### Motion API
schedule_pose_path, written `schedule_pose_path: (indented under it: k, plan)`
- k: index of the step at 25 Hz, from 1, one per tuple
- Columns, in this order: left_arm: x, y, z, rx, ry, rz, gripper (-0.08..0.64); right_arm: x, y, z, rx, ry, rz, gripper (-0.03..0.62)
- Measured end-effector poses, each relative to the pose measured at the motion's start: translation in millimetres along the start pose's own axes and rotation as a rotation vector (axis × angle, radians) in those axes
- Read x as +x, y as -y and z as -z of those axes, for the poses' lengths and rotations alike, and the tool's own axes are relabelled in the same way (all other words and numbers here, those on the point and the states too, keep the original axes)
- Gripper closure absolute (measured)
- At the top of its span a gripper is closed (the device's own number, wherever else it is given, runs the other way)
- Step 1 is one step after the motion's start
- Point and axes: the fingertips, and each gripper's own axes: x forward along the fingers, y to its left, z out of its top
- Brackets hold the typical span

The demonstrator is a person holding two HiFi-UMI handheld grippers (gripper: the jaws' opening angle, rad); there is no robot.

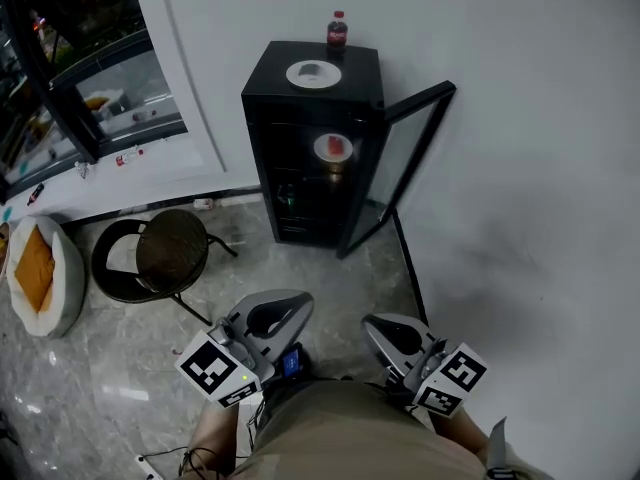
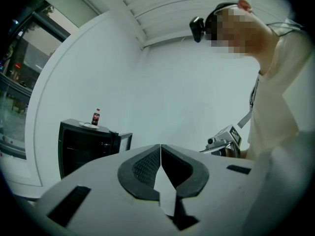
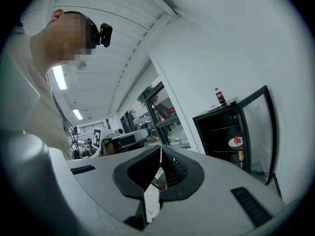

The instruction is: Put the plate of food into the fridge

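Plate of food (image 1: 333, 148) sits on an upper shelf inside the black fridge (image 1: 258, 158). Fridge door (image 1: 400, 158) stands open at 3 o'clock. On the fridge top: a second plate (image 1: 313, 73), with a cola bottle (image 1: 337, 30) at its 1 o'clock. Left gripper (image 2: 160, 149) and right gripper (image 3: 160, 151) are at 6 o'clock from the fridge, well apart from it. Both have their jaws together with nothing between.

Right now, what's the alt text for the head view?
A small black fridge stands with its door open, the plate of food inside it; a second plate and a bottle sit on top. Nearer the camera, the left gripper and right gripper are shut and empty.
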Motion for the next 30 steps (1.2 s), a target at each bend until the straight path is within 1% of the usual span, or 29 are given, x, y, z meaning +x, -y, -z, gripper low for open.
schedule_pose_path:
  k: [5,14,20,25,30]
  plan:
    - [-13.3,-25.4,-3.3,-0.006,0.018,0.010,0.548,30.0,-3.6,-0.7,-0.018,-0.022,0.007,0.569]
    - [-44.8,-64.3,-6.8,-0.029,0.063,0.022,0.548,79.8,-22.5,4.2,-0.056,-0.075,0.005,0.569]
    - [-52.5,-73.7,-5.0,-0.039,0.065,0.028,0.548,98.8,-26.7,8.4,-0.053,-0.107,-0.007,0.569]
    - [-52.8,-82.5,-2.0,-0.052,0.057,0.014,0.548,108.6,-21.7,9.1,-0.041,-0.117,-0.028,0.569]
    - [-48.8,-88.6,-1.4,-0.044,0.043,-0.006,0.548,117.3,-14.9,8.4,-0.035,-0.114,-0.059,0.569]
